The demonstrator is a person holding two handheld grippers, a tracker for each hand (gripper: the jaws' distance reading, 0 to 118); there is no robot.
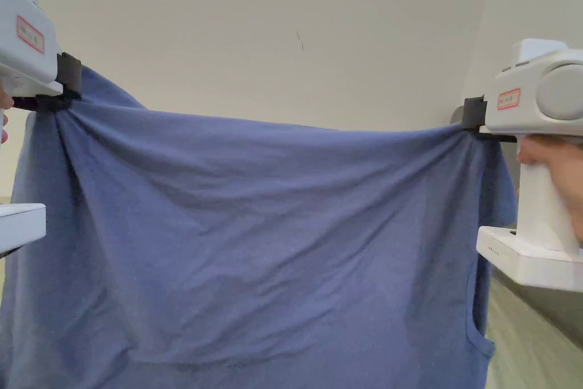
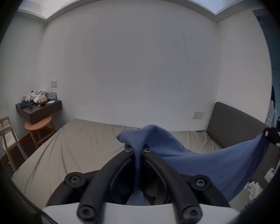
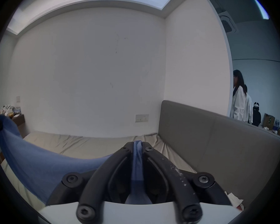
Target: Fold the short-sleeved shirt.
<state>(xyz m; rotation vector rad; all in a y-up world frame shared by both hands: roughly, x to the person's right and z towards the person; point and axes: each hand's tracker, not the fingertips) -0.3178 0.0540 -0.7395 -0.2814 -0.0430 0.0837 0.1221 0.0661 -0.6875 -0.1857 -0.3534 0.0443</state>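
A blue short-sleeved shirt (image 1: pixel 256 236) hangs spread wide in the air in the head view, stretched between both grippers. My left gripper (image 1: pixel 67 88) is shut on its upper left corner, and the left gripper view shows the blue shirt (image 2: pixel 200 164) pinched between the left gripper (image 2: pixel 137 150) tips. My right gripper (image 1: pixel 473 122) is shut on the upper right corner. In the right gripper view a bunched strip of the shirt (image 3: pixel 137 162) runs between the closed tips of the right gripper (image 3: pixel 137 146). The shirt's lower part runs out of the frame.
Below the shirt lies a bed with a beige sheet (image 2: pixel 81 146) and a grey headboard (image 3: pixel 217 138) on the right. A dark shelf with clutter (image 2: pixel 39 108), a round wooden stool (image 2: pixel 39 127) and a chair (image 2: pixel 5 135) stand at the left. People in white coats (image 3: pixel 239 101) stand beyond the doorway.
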